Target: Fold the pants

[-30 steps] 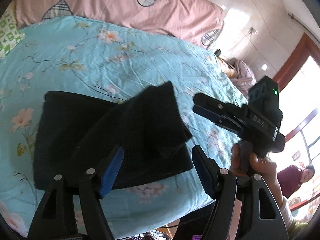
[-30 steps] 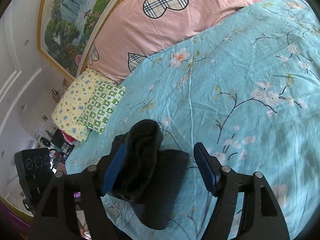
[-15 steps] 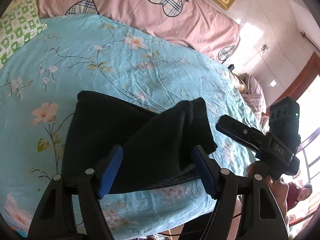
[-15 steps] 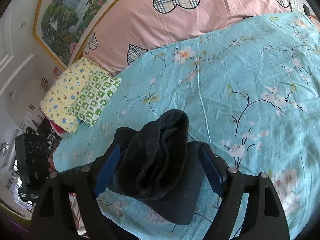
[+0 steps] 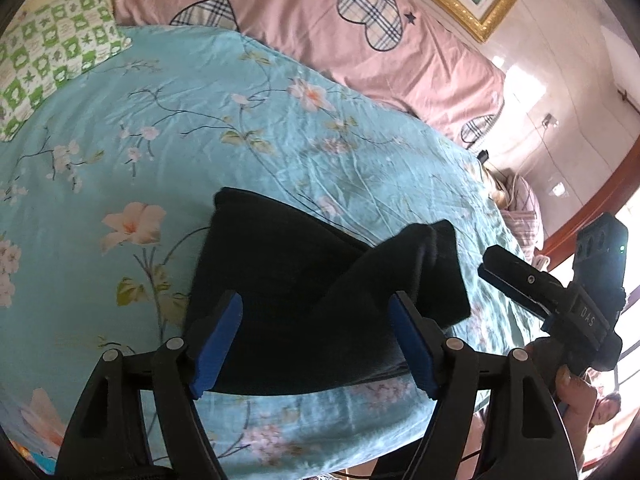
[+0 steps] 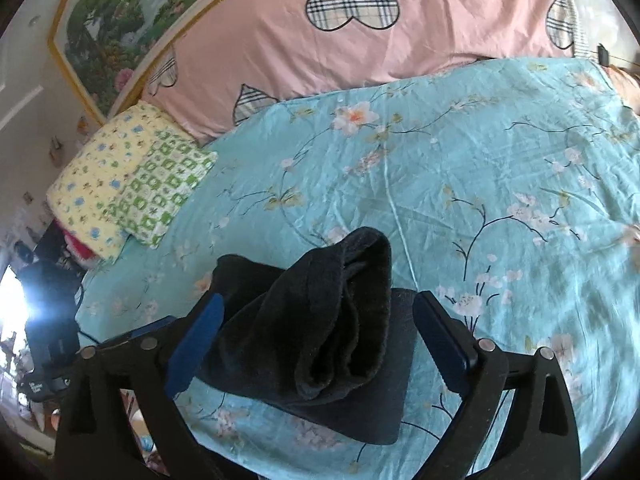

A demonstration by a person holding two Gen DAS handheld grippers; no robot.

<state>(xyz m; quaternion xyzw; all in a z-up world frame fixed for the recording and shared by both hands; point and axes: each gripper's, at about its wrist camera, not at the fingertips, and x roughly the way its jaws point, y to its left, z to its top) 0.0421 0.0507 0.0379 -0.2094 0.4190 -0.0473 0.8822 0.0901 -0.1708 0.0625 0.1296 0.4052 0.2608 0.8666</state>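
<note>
The black pants point(image 5: 280, 280) lie folded into a compact bundle on the blue floral bedsheet point(image 5: 200, 140), near the bed's front edge. One thick fold point(image 6: 344, 312) rises up rumpled over the flat lower layer point(image 6: 384, 408). My left gripper point(image 5: 312, 348) is open, its blue-padded fingers apart above the bundle, holding nothing. My right gripper point(image 6: 316, 348) is open too, its fingers apart on either side of the raised fold without closing on it. The right gripper also shows in the left wrist view point(image 5: 520, 284), held in a hand to the right of the pants.
A pink duvet with plaid hearts point(image 5: 320, 20) lies at the head of the bed. A green and yellow patterned pillow point(image 6: 132, 188) sits at the bed's left. A framed landscape painting point(image 6: 132, 12) hangs on the wall. A wooden door frame point(image 5: 592, 208) stands at the right.
Both grippers have drawn back and turned toward the head of the bed. The pants bundle now sits lower and more central between the fingers. Both grippers stay open throughout.
</note>
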